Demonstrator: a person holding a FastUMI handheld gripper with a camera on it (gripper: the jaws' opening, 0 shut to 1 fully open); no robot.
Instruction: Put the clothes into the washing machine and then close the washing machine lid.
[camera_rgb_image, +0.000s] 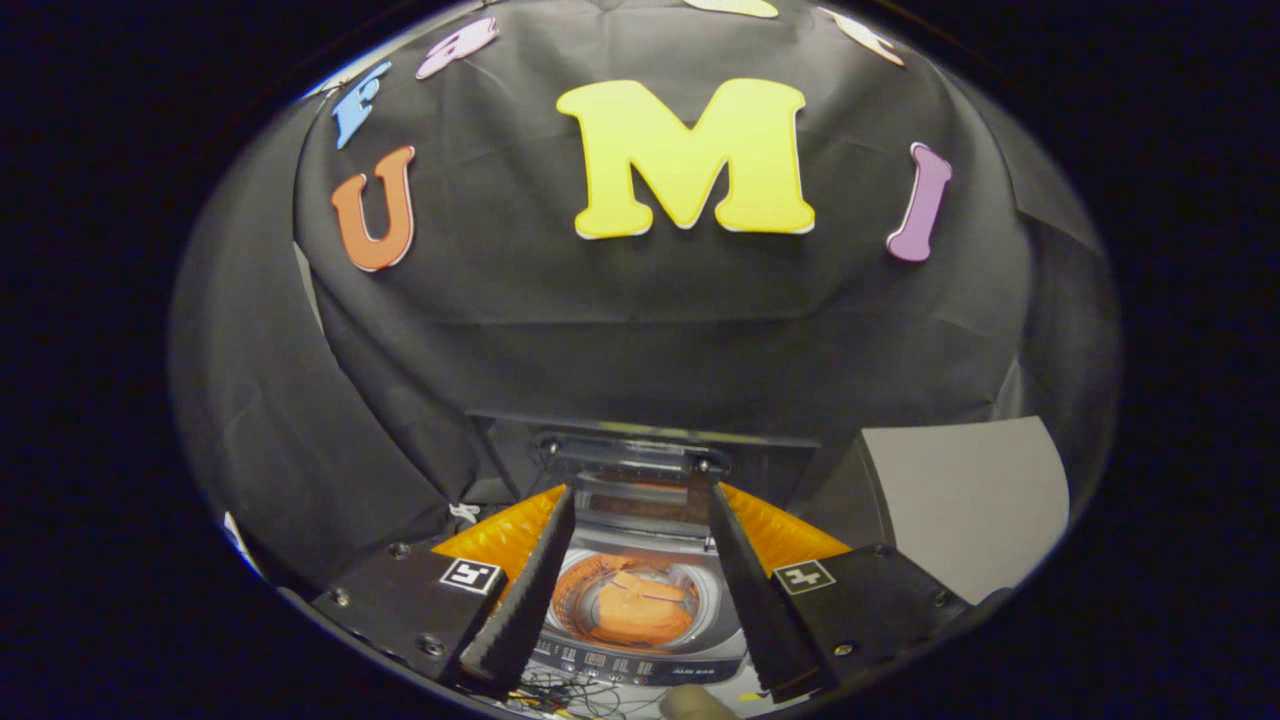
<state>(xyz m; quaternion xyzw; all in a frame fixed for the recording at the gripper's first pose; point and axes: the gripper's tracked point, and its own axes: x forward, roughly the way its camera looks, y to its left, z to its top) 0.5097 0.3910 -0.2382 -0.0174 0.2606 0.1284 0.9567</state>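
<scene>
Your gripper (640, 500) is what sits closest to the lens, with both fingers (525, 610) spread wide apart and gripping nothing, so it's fully released. You can see a square marker tag (470, 575) on each finger block. Between the fingers, a bit beyond them and lower down, you've got the washing machine (640, 655), a small top-loader with its control strip facing you. Its lid (632, 452) is standing up and open at the back, right up by the fingertips. Down inside the drum (575, 600) is the clothes (640, 612), an orange bundle lying loose in the tub and well apart from both fingers. You've also got some thin tangled wires (560, 692) just in front of the machine. Off beyond your right finger there's a plain grey board (960, 500) leaning near the booth's dark cloth wall (640, 330).
</scene>
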